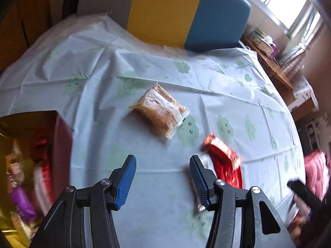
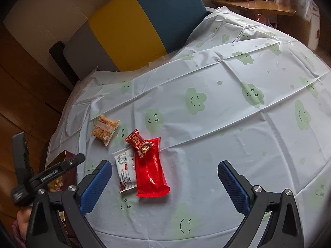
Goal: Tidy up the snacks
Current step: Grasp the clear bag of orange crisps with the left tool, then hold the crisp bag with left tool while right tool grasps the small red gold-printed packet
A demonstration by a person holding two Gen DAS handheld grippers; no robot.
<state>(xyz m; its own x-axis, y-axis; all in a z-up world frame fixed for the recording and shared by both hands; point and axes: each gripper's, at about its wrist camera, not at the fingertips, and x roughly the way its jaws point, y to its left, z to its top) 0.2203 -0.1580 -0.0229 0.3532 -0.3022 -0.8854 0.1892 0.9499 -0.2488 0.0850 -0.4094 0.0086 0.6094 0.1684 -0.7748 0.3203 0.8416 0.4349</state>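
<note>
Both my grippers are wide open with nothing in them: left gripper (image 1: 163, 177), right gripper (image 2: 165, 184). A crinkly clear-wrapped orange snack (image 1: 159, 111) sits mid-frame on the smooth cloud-print tablecloth (image 1: 238, 107). The glossy flat red packet (image 2: 151, 169) and white packet (image 2: 126, 171) lie touching, lower centre. The box (image 1: 62, 144) at left holds what look like more wrappers, but it's blurry.

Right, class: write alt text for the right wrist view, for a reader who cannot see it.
An open right gripper hovers over a long red packet, a white packet beside it and a small red sweet on top. An orange snack lies apart on the cloud-print tablecloth.
</note>
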